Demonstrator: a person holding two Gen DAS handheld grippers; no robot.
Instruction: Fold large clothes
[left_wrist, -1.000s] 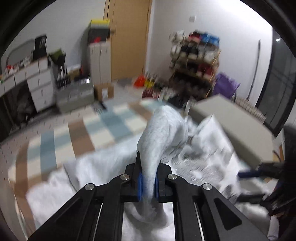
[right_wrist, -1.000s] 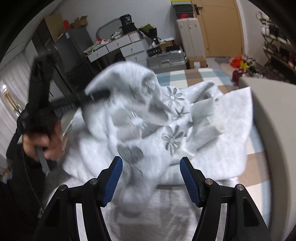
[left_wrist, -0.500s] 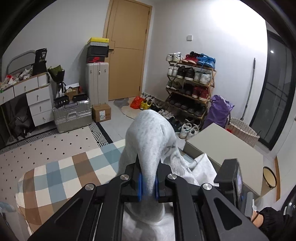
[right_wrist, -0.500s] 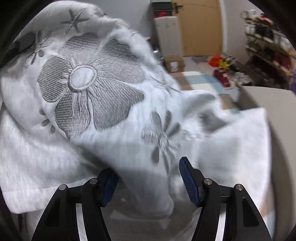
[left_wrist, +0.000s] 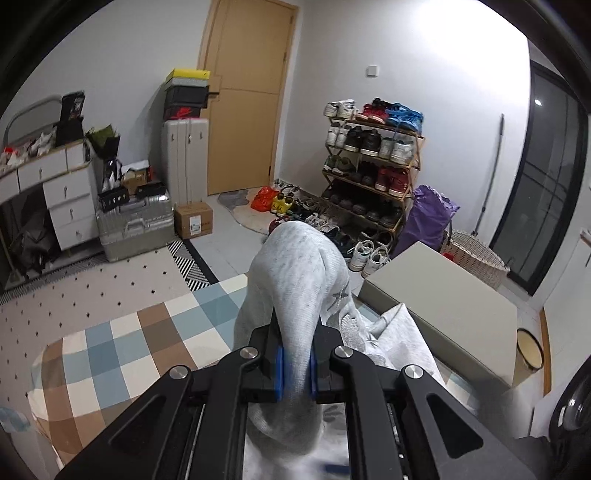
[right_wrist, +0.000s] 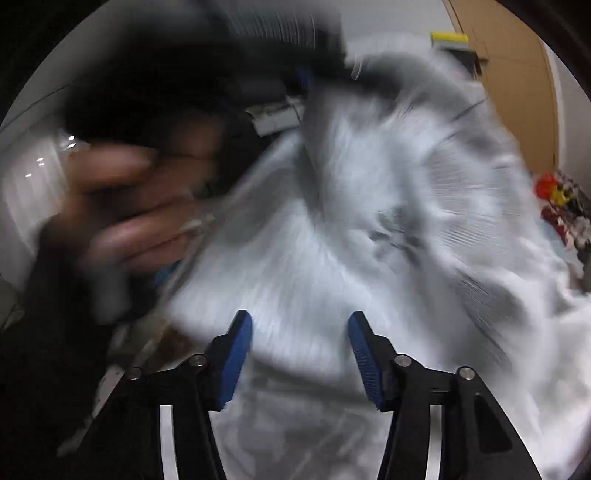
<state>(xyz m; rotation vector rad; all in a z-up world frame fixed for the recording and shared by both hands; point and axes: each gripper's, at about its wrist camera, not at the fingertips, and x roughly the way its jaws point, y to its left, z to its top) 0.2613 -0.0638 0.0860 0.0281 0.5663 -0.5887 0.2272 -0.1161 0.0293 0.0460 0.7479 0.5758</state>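
A pale grey sweatshirt (left_wrist: 295, 280) with grey embroidered flowers arches up from my left gripper (left_wrist: 295, 369), which is shut on a fold of it between its blue pads. The rest trails down onto the bed. In the blurred right wrist view the same sweatshirt (right_wrist: 369, 229) fills the picture. My right gripper (right_wrist: 300, 350) is pushed in against it, jaws closing, with cloth bulging between the blue pads (right_wrist: 236, 354) but not pinched. A person's hand (right_wrist: 140, 206) grips the dark left tool at the upper left.
The bed has a blue, brown and white checked cover (left_wrist: 129, 350). A beige box-like block (left_wrist: 443, 295) stands on the right, and behind it are a shoe rack (left_wrist: 373, 173), a purple bag (left_wrist: 428, 221) and a wicker basket (left_wrist: 476, 258). A silver suitcase (left_wrist: 133, 229) and drawers stand at the left.
My left gripper has risen with the sweatshirt, which now hangs from it. My right gripper has swung in close to the cloth and the left hand, and its jaws have narrowed.
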